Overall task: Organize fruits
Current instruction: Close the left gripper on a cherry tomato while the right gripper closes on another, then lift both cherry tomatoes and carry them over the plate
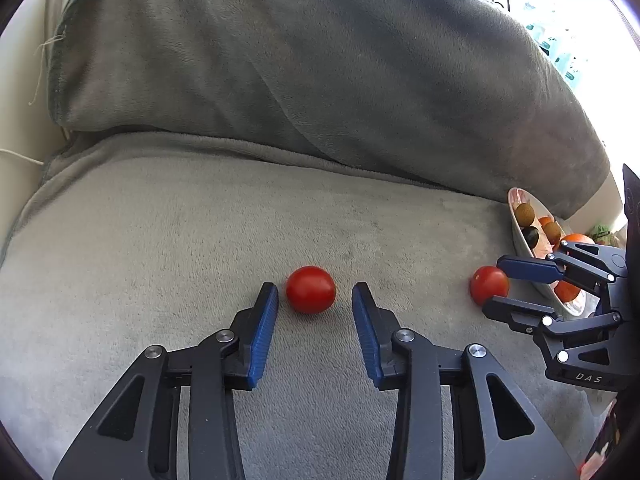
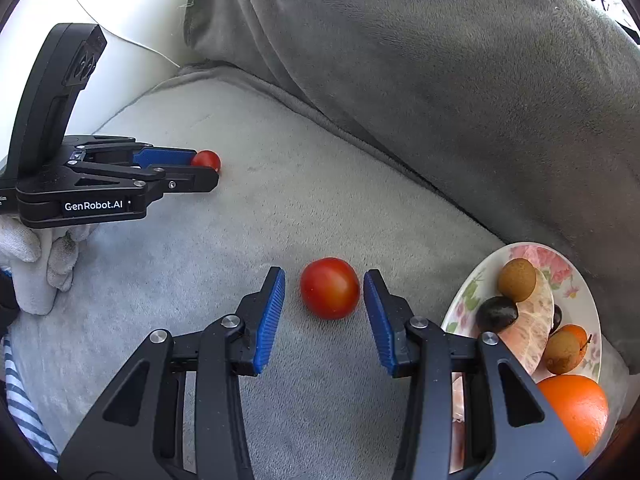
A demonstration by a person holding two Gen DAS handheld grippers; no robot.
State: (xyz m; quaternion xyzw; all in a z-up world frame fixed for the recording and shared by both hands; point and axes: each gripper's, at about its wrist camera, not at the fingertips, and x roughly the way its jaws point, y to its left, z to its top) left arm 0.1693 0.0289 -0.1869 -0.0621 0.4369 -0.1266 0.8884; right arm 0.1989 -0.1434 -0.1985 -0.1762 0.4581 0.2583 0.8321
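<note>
Two small round red tomatoes (image 1: 311,289) (image 2: 330,288) at 12 o'clock | left gripper (image 1: 315,300), right gripper (image 2: 324,288) unclenched, straddling them | I fear a roll across soft grey cushion (image 1: 160,240) | floral plate (image 2: 592,304) at 3 o'clock

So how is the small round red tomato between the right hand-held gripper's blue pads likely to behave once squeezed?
The small round red tomato looks smooth and glossy, so it may slip between the ribbed pads of the right hand-held gripper. Being round on the soft grey plush cushion, it could roll if nudged off-centre. Its thin skin probably bruises under a hard squeeze.
</note>
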